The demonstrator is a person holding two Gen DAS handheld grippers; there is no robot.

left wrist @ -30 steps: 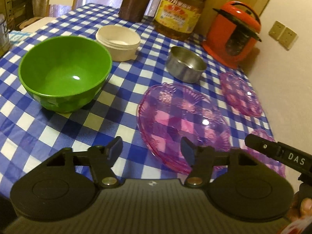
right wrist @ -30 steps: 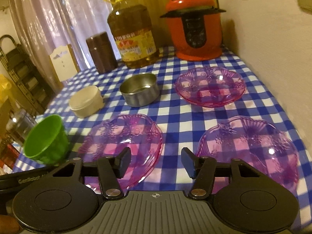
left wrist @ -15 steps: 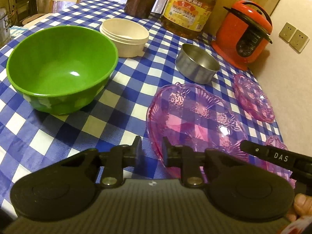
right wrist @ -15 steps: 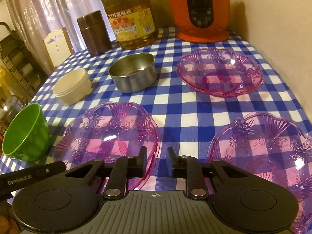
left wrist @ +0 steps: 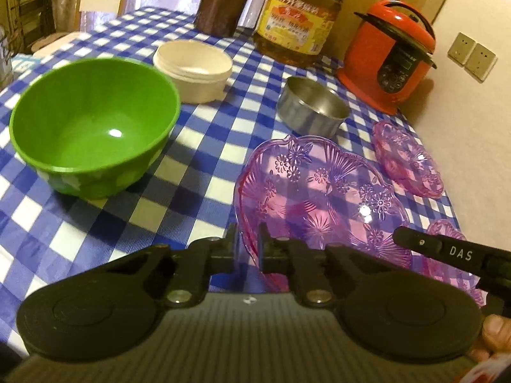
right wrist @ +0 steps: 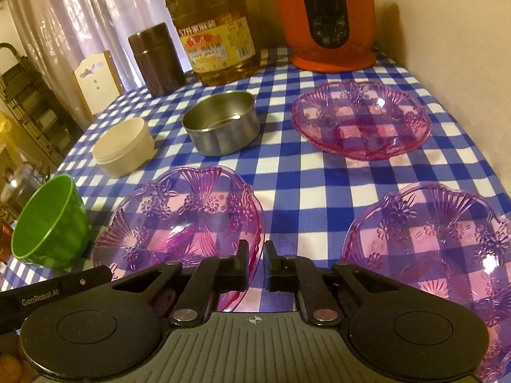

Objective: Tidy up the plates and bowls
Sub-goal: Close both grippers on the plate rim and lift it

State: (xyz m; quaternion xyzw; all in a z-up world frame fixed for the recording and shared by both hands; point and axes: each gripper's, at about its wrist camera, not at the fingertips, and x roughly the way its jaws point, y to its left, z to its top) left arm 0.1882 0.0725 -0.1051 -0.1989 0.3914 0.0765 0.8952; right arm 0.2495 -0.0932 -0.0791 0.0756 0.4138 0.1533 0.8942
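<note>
Three pink clear plastic plates lie on the checked tablecloth. My left gripper [left wrist: 246,243] is shut on the near rim of the middle pink plate [left wrist: 319,198]. My right gripper [right wrist: 255,263] has its fingers nearly together at the right rim of that same plate [right wrist: 179,217]; I see nothing clearly held between them. A second pink plate [right wrist: 361,121] lies far right, a third [right wrist: 440,242] near right. A green bowl [left wrist: 92,124], a cream bowl [left wrist: 194,70] and a steel bowl [left wrist: 311,105] stand to the left and behind.
A red rice cooker [right wrist: 325,19], a large oil bottle [right wrist: 214,25] and a brown canister [right wrist: 156,59] stand at the back edge. A wall [right wrist: 463,32] runs along the right side. A chair and shelves stand beyond the table at left.
Both grippers went from wide open to closed while moving forward and down. The left fingers closed on the middle plate's near rim; the right fingers closed at its right rim.
</note>
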